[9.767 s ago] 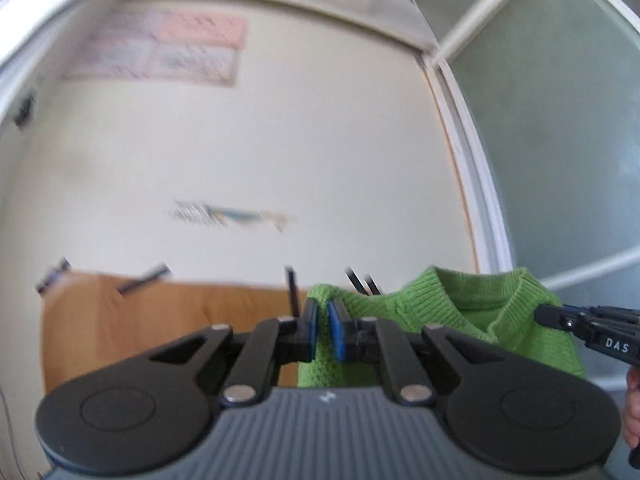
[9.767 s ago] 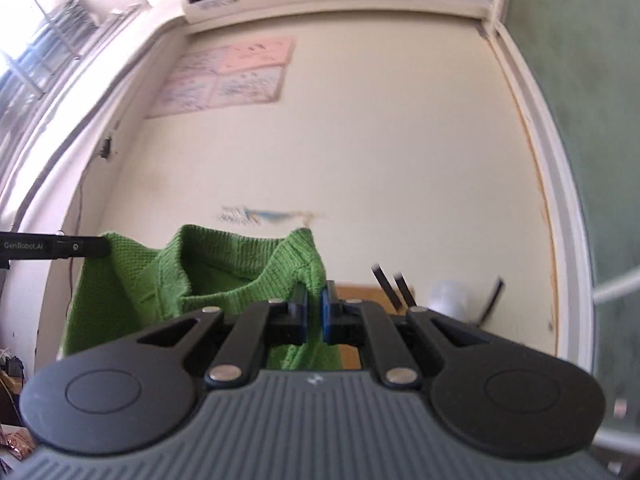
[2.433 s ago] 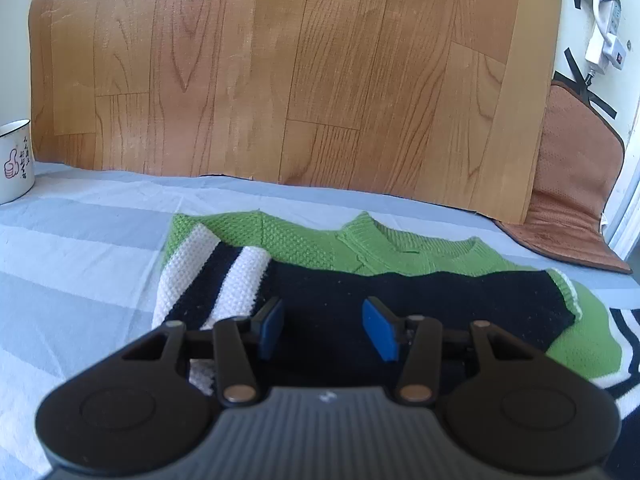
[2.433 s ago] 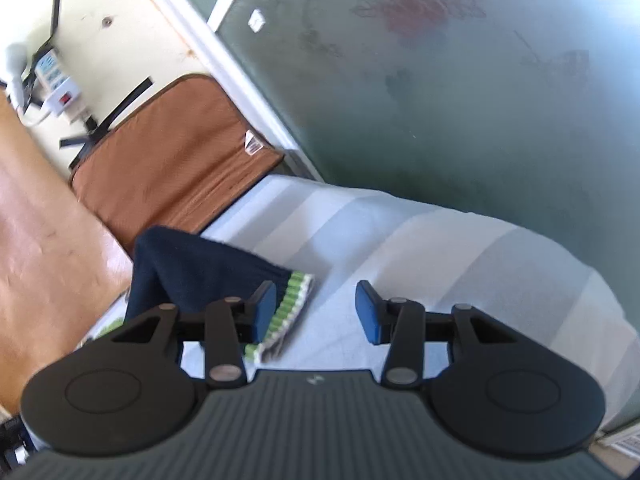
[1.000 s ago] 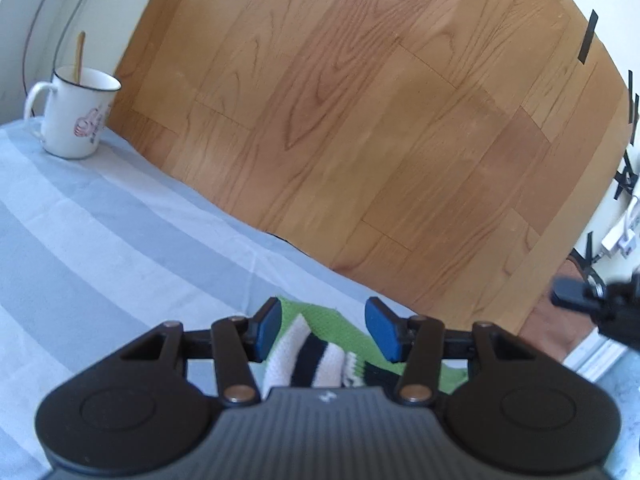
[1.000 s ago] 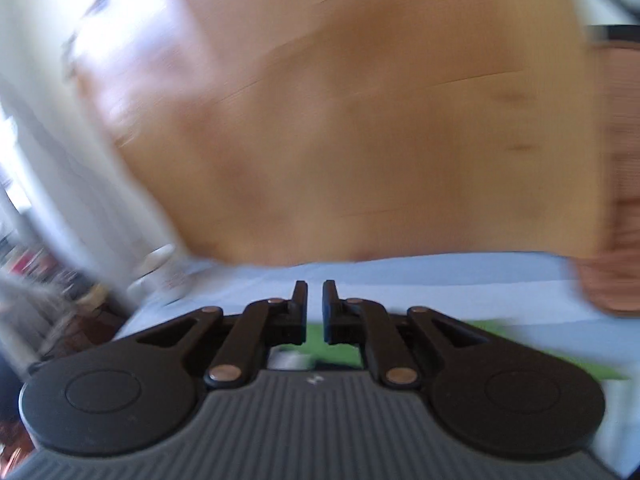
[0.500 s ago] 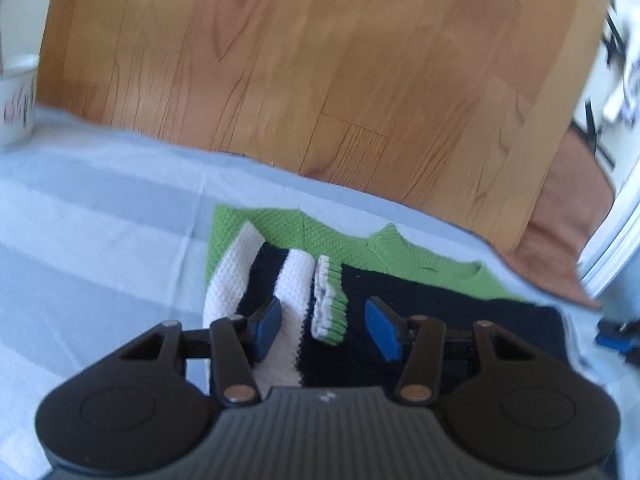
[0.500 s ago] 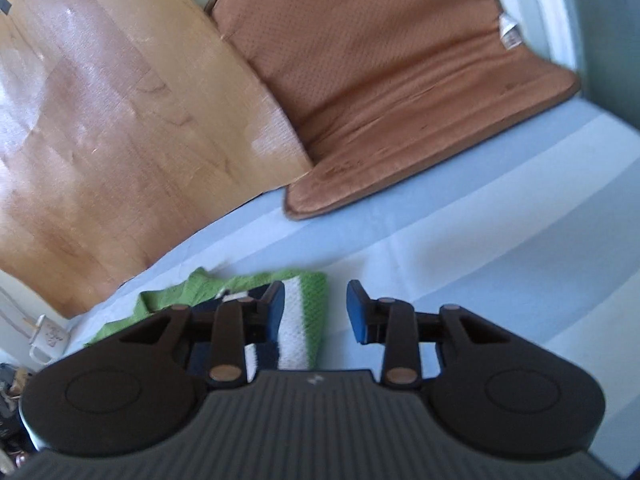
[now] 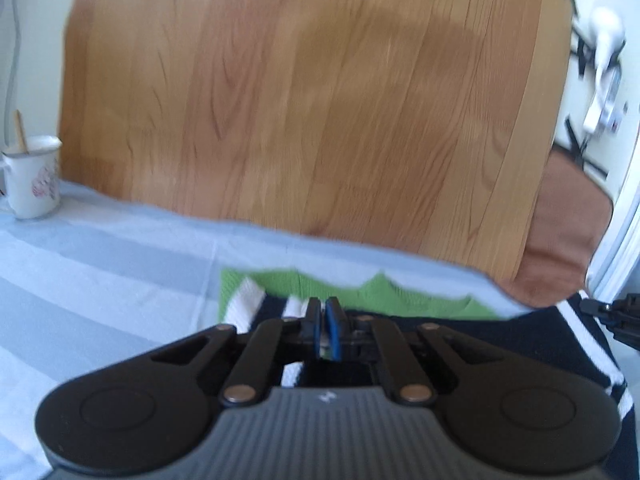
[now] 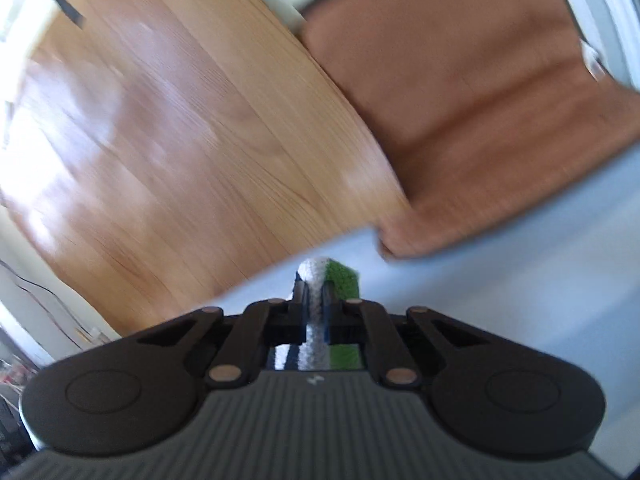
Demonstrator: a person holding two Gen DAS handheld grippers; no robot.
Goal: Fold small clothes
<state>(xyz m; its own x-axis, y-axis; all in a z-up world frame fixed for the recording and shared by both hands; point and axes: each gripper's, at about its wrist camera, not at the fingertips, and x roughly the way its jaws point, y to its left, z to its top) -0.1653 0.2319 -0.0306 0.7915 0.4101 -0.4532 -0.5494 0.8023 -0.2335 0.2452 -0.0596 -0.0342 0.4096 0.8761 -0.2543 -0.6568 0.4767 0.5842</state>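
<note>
The sweater (image 9: 360, 292) is lying on the blue-striped sheet (image 9: 100, 272) before a wood-grain panel (image 9: 320, 100). The left gripper (image 9: 325, 330) is pinching its cuff; the right gripper (image 10: 316, 308) is clamping a white-green edge. A mug (image 9: 32, 180) is standing far left.

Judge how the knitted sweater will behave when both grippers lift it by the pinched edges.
The sweater looks like a soft knit lying flat, so it will probably droop between the left gripper and right gripper. Its coarse, textured weave likely resists slipping. It seems light, being small.
</note>
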